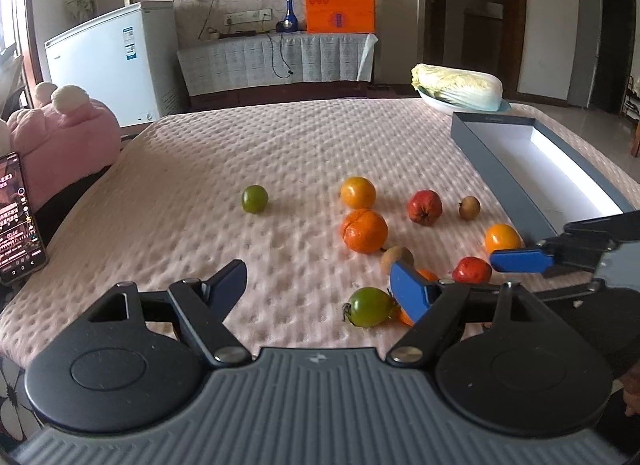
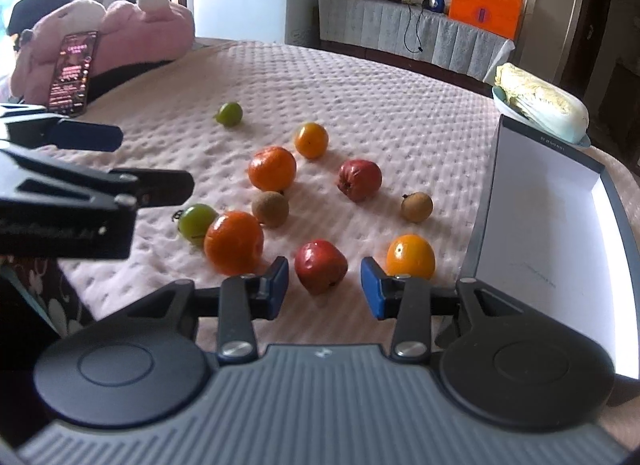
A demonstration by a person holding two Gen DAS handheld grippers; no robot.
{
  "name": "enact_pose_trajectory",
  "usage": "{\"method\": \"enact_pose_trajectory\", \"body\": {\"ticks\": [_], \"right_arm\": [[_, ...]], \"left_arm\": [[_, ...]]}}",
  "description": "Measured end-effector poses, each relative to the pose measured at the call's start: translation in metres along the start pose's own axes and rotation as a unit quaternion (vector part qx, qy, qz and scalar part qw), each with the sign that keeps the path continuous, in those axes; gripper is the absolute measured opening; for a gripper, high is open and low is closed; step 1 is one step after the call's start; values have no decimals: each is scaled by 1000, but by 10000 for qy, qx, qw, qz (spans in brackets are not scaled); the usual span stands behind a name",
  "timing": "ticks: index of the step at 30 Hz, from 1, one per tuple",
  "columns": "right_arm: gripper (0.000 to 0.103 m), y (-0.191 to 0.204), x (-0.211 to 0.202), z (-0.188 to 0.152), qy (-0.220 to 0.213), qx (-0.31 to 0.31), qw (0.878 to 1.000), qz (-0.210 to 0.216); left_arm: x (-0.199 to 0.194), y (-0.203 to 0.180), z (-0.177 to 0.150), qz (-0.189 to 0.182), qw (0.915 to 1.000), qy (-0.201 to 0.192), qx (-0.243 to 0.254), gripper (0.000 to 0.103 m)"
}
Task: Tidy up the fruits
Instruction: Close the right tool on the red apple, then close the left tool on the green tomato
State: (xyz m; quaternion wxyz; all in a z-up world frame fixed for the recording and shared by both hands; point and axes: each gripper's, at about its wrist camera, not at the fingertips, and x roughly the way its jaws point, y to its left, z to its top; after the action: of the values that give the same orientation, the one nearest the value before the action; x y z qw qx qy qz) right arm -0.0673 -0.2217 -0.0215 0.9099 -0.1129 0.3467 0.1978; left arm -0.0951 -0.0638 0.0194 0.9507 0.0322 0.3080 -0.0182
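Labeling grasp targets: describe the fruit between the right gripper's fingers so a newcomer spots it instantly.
Start at the open grey box with the white inside, at the right edge of the pink bedspread. Left of its near corner lies a yellow-orange fruit, and next to that, framed by the right gripper, is the red fruit. It is glossy, dark red and lumpy, unlike its smooth orange neighbours.

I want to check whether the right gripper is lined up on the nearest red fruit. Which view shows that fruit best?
The right wrist view: the red fruit sits whole between the right gripper's open fingers. The left wrist view shows it small and partly hidden.
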Motion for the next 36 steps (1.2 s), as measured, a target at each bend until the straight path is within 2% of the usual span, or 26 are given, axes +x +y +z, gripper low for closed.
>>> {"method": "enact_pose_trajectory", "body": {"ticks": [1,10,20,31,36], "right_arm": [[34,0,3,0,39,20,10000,29],[33,-6,3,0,101,148,9998,83],[33,-20,-12,-9,74,126,9999,60],[33,-22,-14,-12,125,201,9996,183],[33,-20,-15,-10,82,178,9994,279]], "left_arm": [[1,0,0,-11,10000,12,-5,83],[5,-8,-2,-93,9998,61,190,83],[6,-6,-2,-146,9998,49,154,83],[10,-15,-6,-253,9989,166,359,75],[14,-10,-5,-300,9991,216,188,74]]}}
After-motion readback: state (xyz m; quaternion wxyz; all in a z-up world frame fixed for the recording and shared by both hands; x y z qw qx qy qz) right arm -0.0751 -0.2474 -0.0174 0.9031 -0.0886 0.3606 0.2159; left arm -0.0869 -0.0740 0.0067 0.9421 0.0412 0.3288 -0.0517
